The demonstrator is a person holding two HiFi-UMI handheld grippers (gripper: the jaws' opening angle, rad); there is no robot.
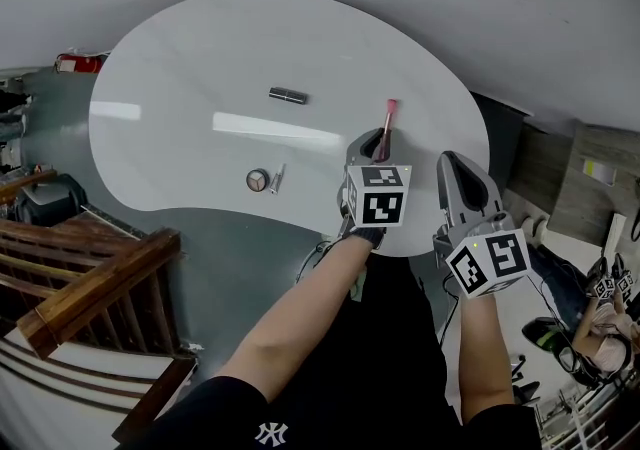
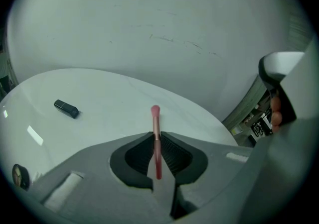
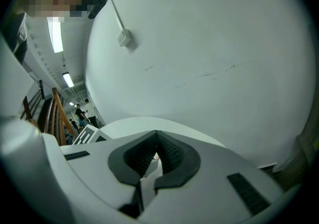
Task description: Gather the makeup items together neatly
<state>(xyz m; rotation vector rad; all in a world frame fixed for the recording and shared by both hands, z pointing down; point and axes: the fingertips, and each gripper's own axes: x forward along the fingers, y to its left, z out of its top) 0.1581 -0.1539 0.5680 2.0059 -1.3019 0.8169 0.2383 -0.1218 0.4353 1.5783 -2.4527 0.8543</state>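
– Two items are poorly seen. The slim silver piece (image 1: 277, 179) beside the round compact (image 1: 257, 179) is too small to name, and the left gripper view cuts that compact off at its edge.
– And the makeup brush (image 2: 157, 161)?
– The head view hides its handle end behind the left gripper (image 2: 156, 134), which is clamped on the handle. Location: right side of the white table (image 1: 180, 58). Its long axis runs away from the person, bristles toward the far wall. The black tube (image 1: 287, 95) lies well apart.
– Right gripper (image 3: 157, 154)?
– Closed tight, nothing in it.
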